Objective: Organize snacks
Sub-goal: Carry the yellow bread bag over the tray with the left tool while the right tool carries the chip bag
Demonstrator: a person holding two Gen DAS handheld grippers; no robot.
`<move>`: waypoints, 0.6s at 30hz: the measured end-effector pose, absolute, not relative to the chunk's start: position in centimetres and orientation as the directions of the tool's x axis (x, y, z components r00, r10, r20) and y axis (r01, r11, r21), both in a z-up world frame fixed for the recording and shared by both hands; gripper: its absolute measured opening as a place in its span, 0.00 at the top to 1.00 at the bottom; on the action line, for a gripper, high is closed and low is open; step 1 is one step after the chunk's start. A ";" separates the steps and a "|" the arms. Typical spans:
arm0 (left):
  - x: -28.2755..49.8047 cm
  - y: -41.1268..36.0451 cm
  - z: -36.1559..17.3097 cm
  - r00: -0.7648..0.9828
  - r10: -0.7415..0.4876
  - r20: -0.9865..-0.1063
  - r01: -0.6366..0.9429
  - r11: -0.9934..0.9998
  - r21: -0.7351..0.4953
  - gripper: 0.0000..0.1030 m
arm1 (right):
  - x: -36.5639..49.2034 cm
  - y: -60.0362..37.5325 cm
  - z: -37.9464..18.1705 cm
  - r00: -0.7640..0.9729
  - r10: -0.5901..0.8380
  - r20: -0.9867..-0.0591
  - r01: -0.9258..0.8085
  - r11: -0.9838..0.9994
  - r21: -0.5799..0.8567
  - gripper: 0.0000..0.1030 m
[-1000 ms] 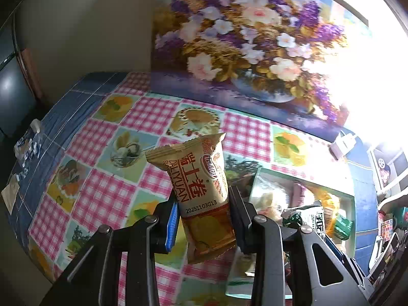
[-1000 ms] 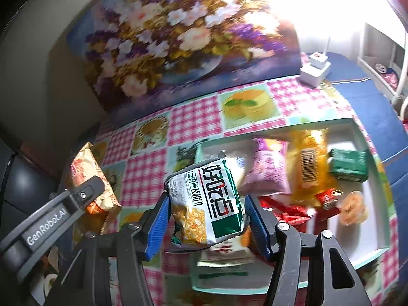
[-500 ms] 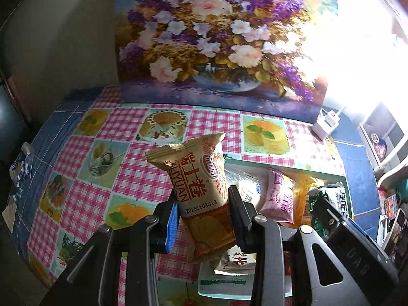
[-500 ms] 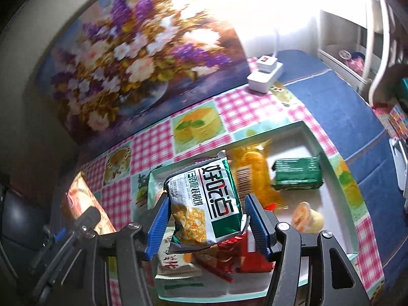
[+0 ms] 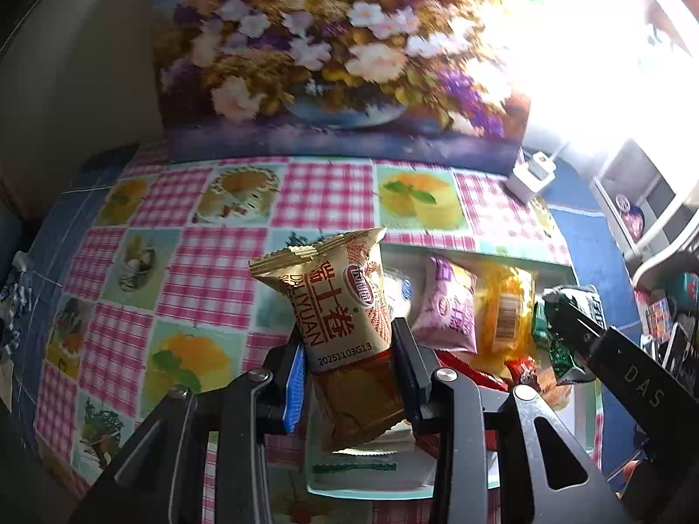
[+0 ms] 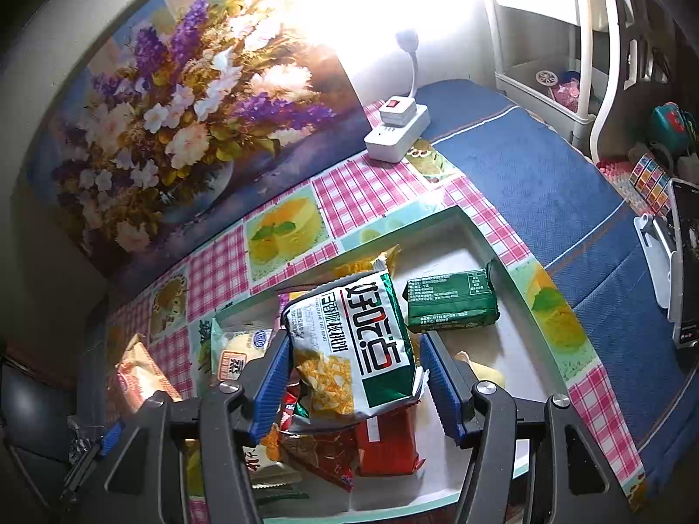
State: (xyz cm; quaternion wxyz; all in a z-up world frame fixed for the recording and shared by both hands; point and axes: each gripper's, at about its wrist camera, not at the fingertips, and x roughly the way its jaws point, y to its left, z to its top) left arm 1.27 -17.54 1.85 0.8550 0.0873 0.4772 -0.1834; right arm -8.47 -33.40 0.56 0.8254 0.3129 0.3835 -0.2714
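Note:
My left gripper point(image 5: 349, 375) is shut on a gold snack packet point(image 5: 340, 318) with red lettering, held upright over the left end of the pale green tray point(image 5: 480, 249). The same gold snack packet point(image 6: 140, 380) shows at the left edge of the right wrist view. My right gripper point(image 6: 354, 375) is shut on a white-and-green cracker packet point(image 6: 354, 349), held above the tray point(image 6: 515, 279). That cracker packet point(image 5: 563, 327) also appears at the right of the left wrist view. In the tray lie a green packet point(image 6: 450, 305), red packets point(image 6: 384, 445), a purple packet point(image 5: 450, 305) and a yellow one point(image 5: 506, 310).
A checked tablecloth point(image 5: 209, 270) with fruit pictures covers the table. A flower painting point(image 5: 340, 56) leans against the wall behind it. A white power strip point(image 6: 395, 131) stands at the back right. A white shelf point(image 6: 546, 65) and clutter are at the right, past a blue cloth point(image 6: 546, 183).
Both grippers have swung to the right with their packets, and both views now sit further over the tray. The grips look the same.

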 end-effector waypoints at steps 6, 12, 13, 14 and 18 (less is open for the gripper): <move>1.3 -19.1 -0.5 0.419 -0.225 -0.880 0.431 0.902 -0.026 0.63 | -7.8 -33.7 -1.7 0.500 -0.185 -0.846 0.709 0.648 0.277 0.39; 1.5 -19.9 -1.7 0.371 -0.234 -0.899 0.447 0.893 -0.049 0.63 | -7.3 -33.7 -2.9 0.464 -0.174 -0.868 0.715 0.652 0.252 0.39; 1.6 -19.9 -1.7 0.369 -0.234 -0.899 0.449 0.892 -0.048 0.63 | -7.2 -33.7 -2.9 0.461 -0.174 -0.870 0.716 0.652 0.249 0.39; 1.6 -20.0 -1.8 0.367 -0.234 -0.900 0.451 0.891 -0.047 0.63 | -7.2 -33.7 -3.0 0.458 -0.175 -0.872 0.717 0.652 0.246 0.39; 1.7 -20.2 -2.1 0.356 -0.238 -0.904 0.453 0.890 -0.056 0.63 | -7.2 -33.7 -3.0 0.452 -0.180 -0.874 0.719 0.653 0.238 0.39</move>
